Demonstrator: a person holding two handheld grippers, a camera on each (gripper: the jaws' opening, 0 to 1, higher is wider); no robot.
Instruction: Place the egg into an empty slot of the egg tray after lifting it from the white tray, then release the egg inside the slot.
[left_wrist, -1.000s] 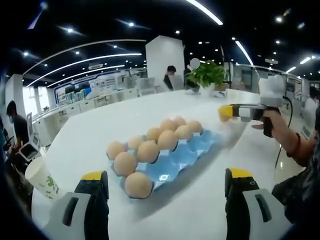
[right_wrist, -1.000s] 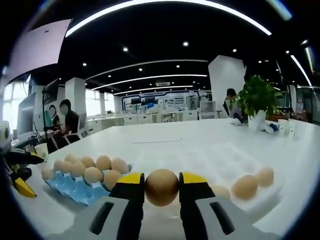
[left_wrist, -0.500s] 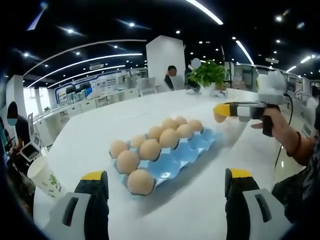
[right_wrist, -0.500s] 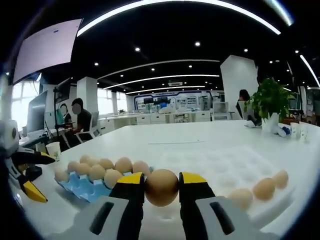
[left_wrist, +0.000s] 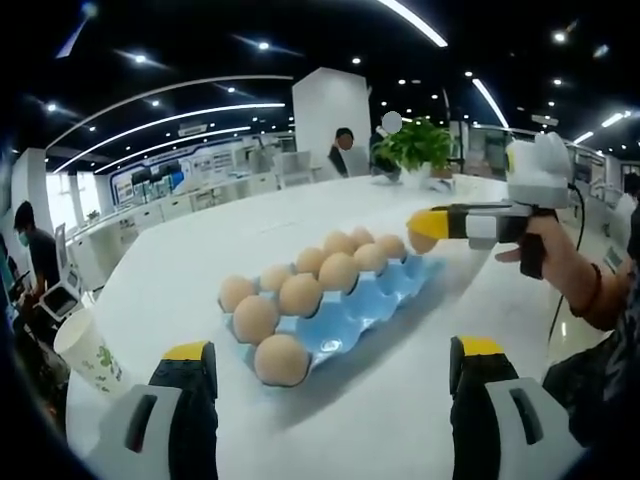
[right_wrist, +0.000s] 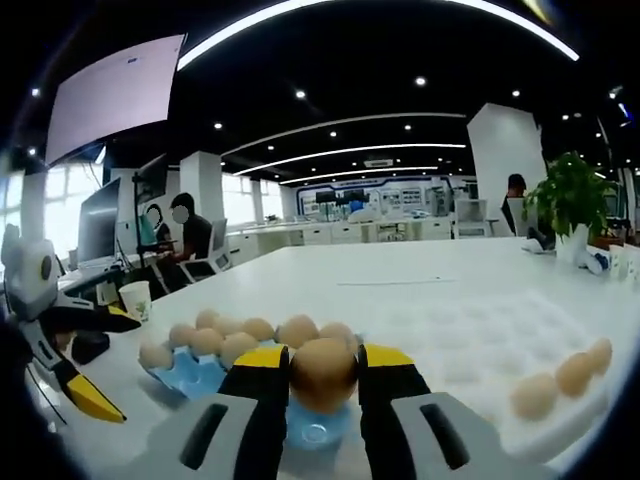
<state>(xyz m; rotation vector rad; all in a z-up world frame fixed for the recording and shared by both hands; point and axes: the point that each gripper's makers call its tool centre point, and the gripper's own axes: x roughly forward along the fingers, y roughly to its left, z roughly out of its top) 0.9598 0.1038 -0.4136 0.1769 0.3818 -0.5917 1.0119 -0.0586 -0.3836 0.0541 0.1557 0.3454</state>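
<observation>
One wide white desk (left_wrist: 400, 420) carries everything, lying under and ahead of both claws. On it the blue egg tray (left_wrist: 345, 310) sits straight ahead of the left claw (left_wrist: 330, 400), whose jaws stand spread well apart with nothing between them; most of the tray's cups hold brown eggs, with bare blue cups along the near side. In the right gripper view the white tray (right_wrist: 520, 350) lies ahead and to the right of the right claw (right_wrist: 324, 385), a few eggs resting at its right edge. A paper cup (left_wrist: 88, 352) stands to the left of the left claw. Smallest is the egg (right_wrist: 322, 372), pinched by its sides between the right claw's jaws, hovering over the blue tray's near end. It looks light, smooth and brittle, so the grip across its widest part should probably stay gentle, and the drop into a bare cup short.
</observation>
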